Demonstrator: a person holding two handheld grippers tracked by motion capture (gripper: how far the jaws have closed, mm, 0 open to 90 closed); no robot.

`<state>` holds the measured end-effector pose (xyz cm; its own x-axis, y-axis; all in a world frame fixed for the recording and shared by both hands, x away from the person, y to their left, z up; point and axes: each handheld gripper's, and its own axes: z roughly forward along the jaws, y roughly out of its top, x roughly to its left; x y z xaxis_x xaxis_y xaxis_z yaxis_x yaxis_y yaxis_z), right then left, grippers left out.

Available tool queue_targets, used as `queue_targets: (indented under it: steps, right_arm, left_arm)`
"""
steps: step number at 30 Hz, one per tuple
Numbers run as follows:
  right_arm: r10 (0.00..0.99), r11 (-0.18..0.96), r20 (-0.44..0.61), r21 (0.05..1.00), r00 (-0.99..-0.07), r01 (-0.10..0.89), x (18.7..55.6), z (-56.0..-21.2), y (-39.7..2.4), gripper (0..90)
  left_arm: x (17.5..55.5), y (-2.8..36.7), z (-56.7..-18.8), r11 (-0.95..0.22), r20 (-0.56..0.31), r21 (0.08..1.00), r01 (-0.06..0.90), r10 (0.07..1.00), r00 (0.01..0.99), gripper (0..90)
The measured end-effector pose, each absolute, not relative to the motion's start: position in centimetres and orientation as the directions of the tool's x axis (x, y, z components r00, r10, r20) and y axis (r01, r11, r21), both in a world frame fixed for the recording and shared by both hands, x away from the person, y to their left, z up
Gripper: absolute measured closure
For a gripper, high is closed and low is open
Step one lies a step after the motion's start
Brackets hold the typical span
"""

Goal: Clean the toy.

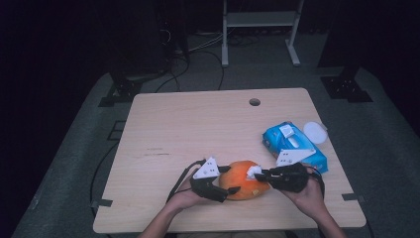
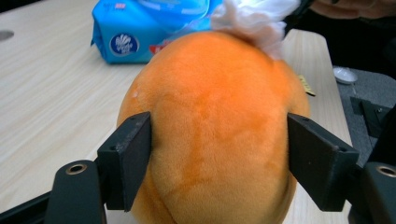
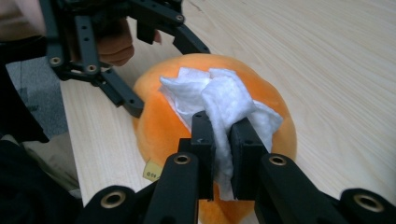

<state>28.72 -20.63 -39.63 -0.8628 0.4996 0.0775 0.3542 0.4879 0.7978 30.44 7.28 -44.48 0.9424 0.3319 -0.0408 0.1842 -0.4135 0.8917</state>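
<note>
At the near edge of the light wooden table (image 1: pixel 198 119), a person's hands hold two grippers around an orange plush toy (image 1: pixel 243 180), which lies near the front edge, a little right of centre. The left gripper (image 1: pixel 229 180) straddles the toy's left end, its fingers (image 2: pixel 125 158) spread to either side of the plush; whether they press on the fabric cannot be told. The right gripper (image 1: pixel 260 174) comes in from the right, its fingers (image 3: pixel 203 140) clamped tight on a crumpled white wipe (image 3: pixel 219 98) that rests on the toy's top. Just beyond the right hand lies a blue pack of wipes (image 1: pixel 292 144), with a round white lid (image 1: pixel 315 132) beside it at the right edge. A cable hole (image 1: pixel 254 102) marks the far side.
</note>
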Motion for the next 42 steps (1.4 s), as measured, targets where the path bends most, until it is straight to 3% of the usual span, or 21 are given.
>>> queue_targets:
  steps: [7, 16, 21, 23, 24, 29, 31, 34, 42]
  right_arm:
    - [0.549, 0.465, 0.114, 0.781, -0.828, 0.416, 29.5, -40.6, -22.7, 81.1]
    - [0.562, 0.436, 0.139, 0.788, -0.815, 0.435, 30.1, -40.8, -22.5, 81.1]
    - [0.545, 0.432, 0.18, 0.777, -0.819, 0.458, 30.4, -41.1, -23.0, 81.0]
    - [0.543, 0.436, 0.176, 0.777, -0.821, 0.455, 30.1, -41.1, -22.9, 81.0]
    - [0.54, 0.436, 0.176, 0.778, -0.823, 0.453, 30.0, -41.0, -22.9, 81.0]
    - [0.545, 0.435, 0.156, 0.788, -0.824, 0.436, 29.8, -40.7, -22.5, 81.3]
    - [0.538, 0.398, 0.171, 0.811, -0.826, 0.428, 29.8, -40.2, -22.6, 81.4]
    - [0.503, 0.39, 0.184, 0.824, -0.845, 0.411, 29.6, -39.9, -21.8, 81.4]
    - [0.558, 0.415, 0.196, 0.776, -0.806, 0.475, 30.6, -41.8, -22.7, 81.3]
  left_arm:
    - [30.7, 7.8, -44.6, -0.405, -0.066, 0.891, 0.203, 0.326, 0.943, 26.4]
    - [29.5, 7.2, -44.1, -0.486, 0.001, 0.869, 0.097, 0.197, 0.98, 23.7]
    - [30.5, 7.5, -43.6, -0.427, -0.06, 0.885, 0.184, 0.289, 0.956, 11.1]
    - [30.8, 7.1, -44.1, -0.419, -0.124, 0.875, 0.241, 0.287, 0.95, 11.2]
    - [30.7, 6.8, -44.5, -0.425, -0.12, 0.874, 0.236, 0.281, 0.952, 12.2]
    - [30.0, 6.7, -43.3, -0.443, 0.031, 0.89, 0.107, 0.293, 0.956, 40.6]
    - [29.9, 6.7, -42.9, -0.427, 0.095, 0.903, 0.05, 0.312, 0.945, 41.1]
    - [30.0, 6.5, -43.2, -0.45, 0.114, 0.892, 0.033, 0.295, 0.949, 36.7]
    - [31.8, 8.6, -44.1, -0.389, -0.02, 0.905, 0.171, 0.361, 0.932, 30.4]
